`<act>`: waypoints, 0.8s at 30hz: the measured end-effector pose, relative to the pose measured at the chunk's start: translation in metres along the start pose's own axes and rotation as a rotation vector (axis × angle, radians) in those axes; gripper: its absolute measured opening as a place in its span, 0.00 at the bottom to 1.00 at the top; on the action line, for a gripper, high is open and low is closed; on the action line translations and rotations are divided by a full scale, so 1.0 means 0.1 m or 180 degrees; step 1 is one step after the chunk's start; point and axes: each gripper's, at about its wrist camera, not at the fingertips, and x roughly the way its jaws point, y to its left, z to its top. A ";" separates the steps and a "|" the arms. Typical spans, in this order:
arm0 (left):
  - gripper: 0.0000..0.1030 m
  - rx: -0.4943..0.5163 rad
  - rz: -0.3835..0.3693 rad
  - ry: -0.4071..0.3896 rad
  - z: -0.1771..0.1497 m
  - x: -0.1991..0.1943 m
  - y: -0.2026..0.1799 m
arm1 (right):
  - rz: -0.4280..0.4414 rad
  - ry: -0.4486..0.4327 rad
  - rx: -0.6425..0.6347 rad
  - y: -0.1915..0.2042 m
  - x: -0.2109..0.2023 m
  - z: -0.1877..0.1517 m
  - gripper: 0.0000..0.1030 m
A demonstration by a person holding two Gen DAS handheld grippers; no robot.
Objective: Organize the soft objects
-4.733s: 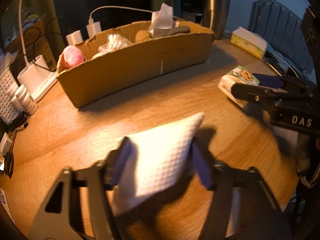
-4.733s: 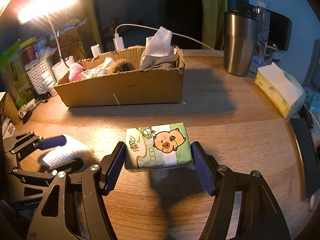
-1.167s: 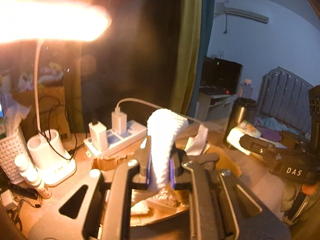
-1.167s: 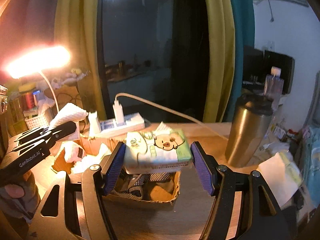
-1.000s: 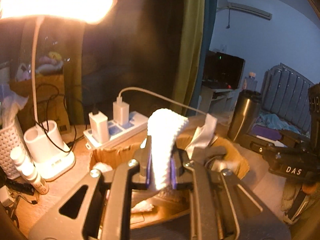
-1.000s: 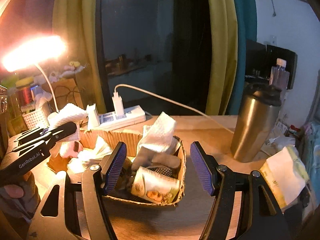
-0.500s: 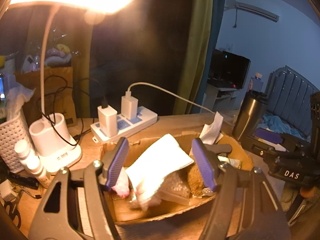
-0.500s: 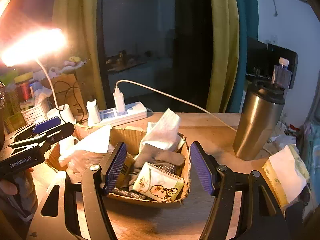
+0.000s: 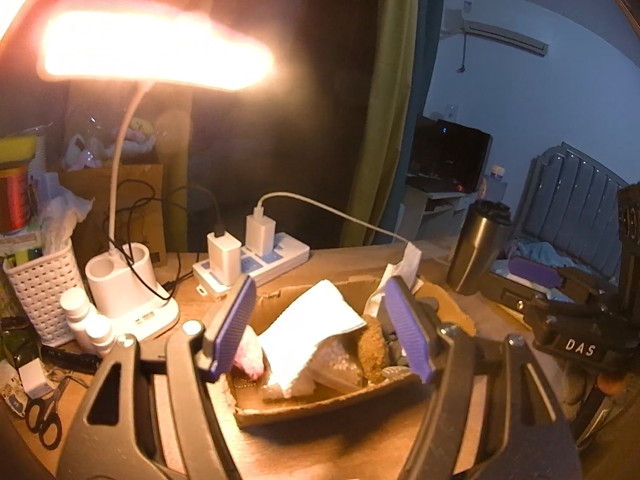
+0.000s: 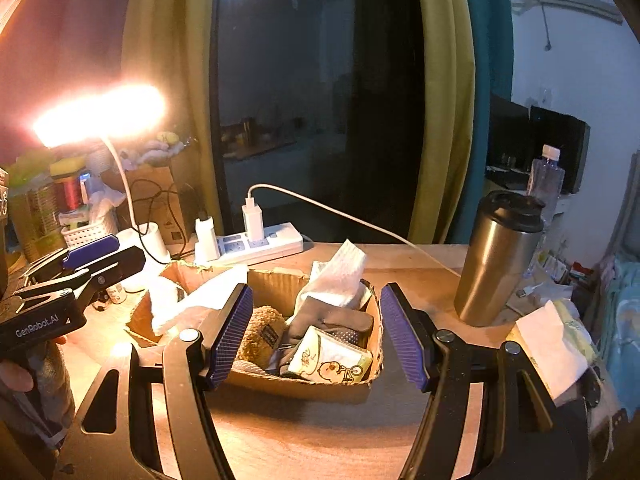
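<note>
Soft objects: white waffle-weave cloth (image 9: 308, 328), pink fluffy puff (image 9: 250, 354), brown fuzzy pad (image 10: 260, 330), grey glove (image 10: 328, 320), green-edged tissue packet with a cartoon animal (image 10: 332, 360); all lie inside the shallow brown cardboard box (image 10: 304, 386)
Landmark: cardboard box on the round wooden table (image 10: 320, 440)
Left gripper (image 9: 318, 330): just above the box's left half, jaws spread, nothing between the purple pads; white cloth lies loose below them
Right gripper (image 10: 316, 330): just above the box's right half, jaws spread and empty; tissue packet rests below at the box's near wall
Step in hand: release looks complete for both items, so withdrawal judged next
Doing it well: lift both grippers straight up clear of the box rim before swinging aside, so no pad drags the cloth or tips the light box
Risk: white cloth sits high in the box and could catch on a pad
Writing, right gripper body: "DAS"
Writing, left gripper body: "GenRobot.AI"
Writing, tissue packet: too small to read
Beside the box: steel tumbler (image 10: 496, 260) to the right, white power strip (image 10: 256, 246) behind
</note>
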 end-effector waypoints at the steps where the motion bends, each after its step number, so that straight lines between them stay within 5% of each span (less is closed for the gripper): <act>1: 0.67 0.0009 -0.0004 -0.0008 0.00 -0.03 -0.01 | -0.0004 -0.0016 -0.0014 0.02 -0.05 0.01 0.68; 24: 0.69 0.0126 -0.0108 -0.0321 0.02 -0.88 -0.18 | -0.0087 -0.0374 -0.0128 0.32 -0.92 0.02 0.68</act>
